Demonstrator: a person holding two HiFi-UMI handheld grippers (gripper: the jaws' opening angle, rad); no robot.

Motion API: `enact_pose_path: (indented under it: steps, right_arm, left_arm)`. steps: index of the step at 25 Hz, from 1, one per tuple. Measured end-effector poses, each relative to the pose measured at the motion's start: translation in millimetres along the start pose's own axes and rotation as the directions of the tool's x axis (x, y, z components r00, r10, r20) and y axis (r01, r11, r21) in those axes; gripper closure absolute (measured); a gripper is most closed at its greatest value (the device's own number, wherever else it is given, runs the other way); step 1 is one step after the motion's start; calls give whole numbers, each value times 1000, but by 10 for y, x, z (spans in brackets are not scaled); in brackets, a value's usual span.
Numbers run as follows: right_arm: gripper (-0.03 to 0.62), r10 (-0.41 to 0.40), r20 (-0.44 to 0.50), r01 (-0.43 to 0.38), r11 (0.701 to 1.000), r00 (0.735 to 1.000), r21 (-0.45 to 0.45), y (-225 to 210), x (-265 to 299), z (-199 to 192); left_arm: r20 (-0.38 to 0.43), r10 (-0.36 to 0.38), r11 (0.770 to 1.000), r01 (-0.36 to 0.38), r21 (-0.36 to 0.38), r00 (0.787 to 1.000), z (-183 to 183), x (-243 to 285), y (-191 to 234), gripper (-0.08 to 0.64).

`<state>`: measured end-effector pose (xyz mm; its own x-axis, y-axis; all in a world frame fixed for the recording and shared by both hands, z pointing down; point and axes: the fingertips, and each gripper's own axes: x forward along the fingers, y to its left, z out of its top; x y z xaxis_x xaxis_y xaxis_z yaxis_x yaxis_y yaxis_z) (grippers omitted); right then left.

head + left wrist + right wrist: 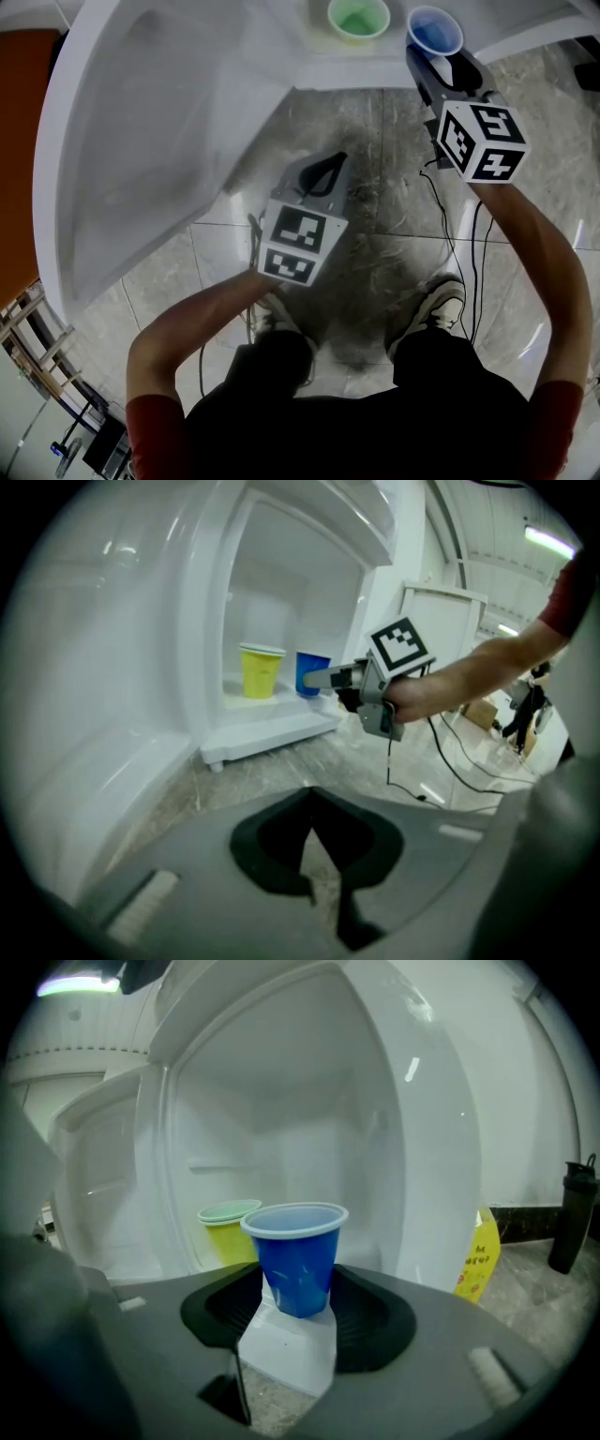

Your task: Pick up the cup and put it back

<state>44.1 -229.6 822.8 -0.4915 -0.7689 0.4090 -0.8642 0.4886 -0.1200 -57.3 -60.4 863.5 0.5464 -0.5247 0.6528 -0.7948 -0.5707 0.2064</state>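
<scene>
A blue cup [434, 31] [298, 1251] stands upright between the jaws of my right gripper [427, 56] [298, 1290], and the pads press its lower sides. It hangs at the front edge of the white fridge shelf [272, 726]. The left gripper view shows the blue cup [310, 674] at the tip of the right gripper [323, 679], beside a yellow cup [261, 672] with a green inside [358, 17] [228, 1232] on that shelf. My left gripper [330, 161] [310, 799] hovers lower, over the floor, its jaws together and empty.
The open white fridge door [141, 141] stretches along the left. Black cables [450, 234] trail over the marble floor by the person's shoe [441, 300]. A yellow sign [478, 1255] and a dark bottle [572, 1218] stand right of the fridge.
</scene>
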Motion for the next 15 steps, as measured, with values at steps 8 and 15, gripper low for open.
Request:
enact_pose_path:
  steps: [8, 15]
  right_arm:
    - [365, -18, 18, 18, 1000, 1000, -16, -29, 140, 10]
    - [365, -34, 26, 35, 998, 999, -43, -26, 217, 13]
  left_arm:
    - [6, 15, 1000, -15, -10, 1000, -15, 2, 68, 561]
    - [14, 27, 999, -27, -23, 1000, 8, -5, 111, 560]
